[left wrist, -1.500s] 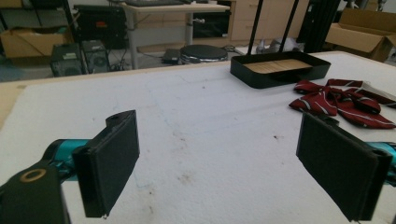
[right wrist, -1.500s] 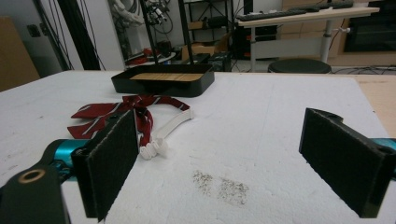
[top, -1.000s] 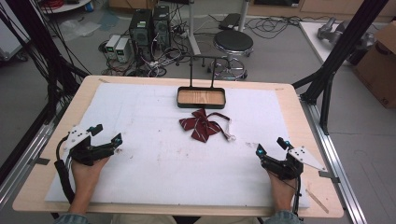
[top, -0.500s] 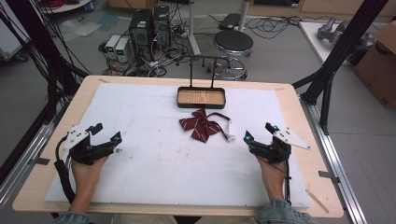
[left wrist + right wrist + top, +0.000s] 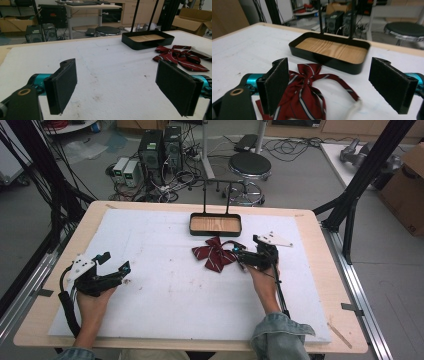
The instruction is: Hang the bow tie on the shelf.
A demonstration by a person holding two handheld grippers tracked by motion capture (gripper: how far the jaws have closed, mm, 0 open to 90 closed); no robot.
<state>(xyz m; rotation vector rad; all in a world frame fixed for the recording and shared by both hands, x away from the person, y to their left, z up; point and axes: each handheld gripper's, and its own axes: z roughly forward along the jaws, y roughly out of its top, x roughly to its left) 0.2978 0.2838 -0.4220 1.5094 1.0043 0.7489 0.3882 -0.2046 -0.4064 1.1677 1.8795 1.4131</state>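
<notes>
A dark red striped bow tie (image 5: 214,255) (image 5: 305,92) (image 5: 182,56) with a thin strap lies on the white mat just in front of a black tray (image 5: 215,224) (image 5: 329,53) (image 5: 147,39) with a wooden floor. My right gripper (image 5: 244,255) (image 5: 332,86) is open at the bow tie's right edge, jaws spread wide over its right wing and strap. My left gripper (image 5: 114,265) (image 5: 120,87) rests open at the mat's left side, far from the bow tie, with nothing between its jaws.
The white mat (image 5: 165,290) covers most of the wooden table (image 5: 320,270). A thin black stand (image 5: 216,195) rises behind the tray. Beyond the far edge are a stool (image 5: 249,167), computer cases (image 5: 160,150) and cables. Black frame posts (image 5: 370,165) flank the table.
My right gripper has moved forward and leftward from the table's right front up to the bow tie. The left gripper has stayed where it was.
</notes>
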